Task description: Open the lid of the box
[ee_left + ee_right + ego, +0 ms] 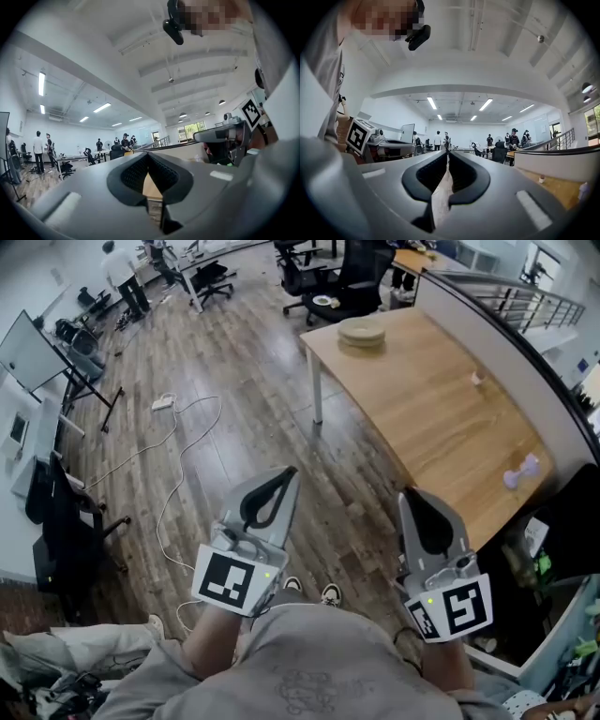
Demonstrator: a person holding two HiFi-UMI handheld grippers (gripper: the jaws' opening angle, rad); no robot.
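Box [361, 331] is my guess for the round pale thing at the far end of the table [422, 418], well apart from both grippers. It shows too small to make out a lid seam, so I cannot tell whether it is shut, or truly a box.

Left gripper [286, 474] and right gripper [411, 495] hang side by side near the person's waist, over the floor [234, 399], pointing ahead. I read this as a ready pose, with the approach to the table not yet made. Both are clenched on nothing: in the left gripper view the pads [133, 173] meet at their tips, and in the right gripper view the pads [433, 176] do the same, with only floor and table seen past them.

A small thing [476, 379] and a lilac thing [521, 471] on the table are too blurred to name. A curved partition [506, 334] bounds the table's far right side, and the frame edge cuts off its near right corner
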